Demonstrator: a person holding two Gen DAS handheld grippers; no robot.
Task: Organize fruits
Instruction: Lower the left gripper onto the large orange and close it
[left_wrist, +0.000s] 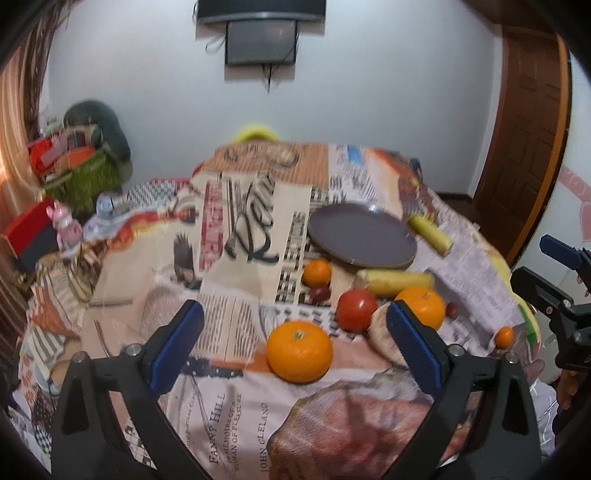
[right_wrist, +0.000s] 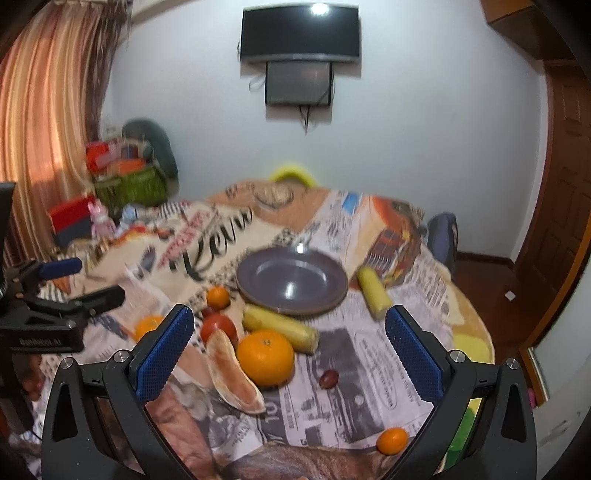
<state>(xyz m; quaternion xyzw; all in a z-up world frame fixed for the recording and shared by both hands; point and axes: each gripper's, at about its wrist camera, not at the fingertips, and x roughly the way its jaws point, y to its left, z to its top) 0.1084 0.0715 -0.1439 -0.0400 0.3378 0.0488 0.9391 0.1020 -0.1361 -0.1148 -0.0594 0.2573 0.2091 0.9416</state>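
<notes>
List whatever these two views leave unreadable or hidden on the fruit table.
- Left wrist view: the pale slice is partly covered by the left gripper finger.
- Right wrist view: one orange sits half behind the right gripper finger.
- Both views: motion blur smears the tablecloth print.
- Both views: the yellow object beyond the table's far edge is mostly hidden, unidentifiable.
- Small dark fruits: too small to identify.
</notes>
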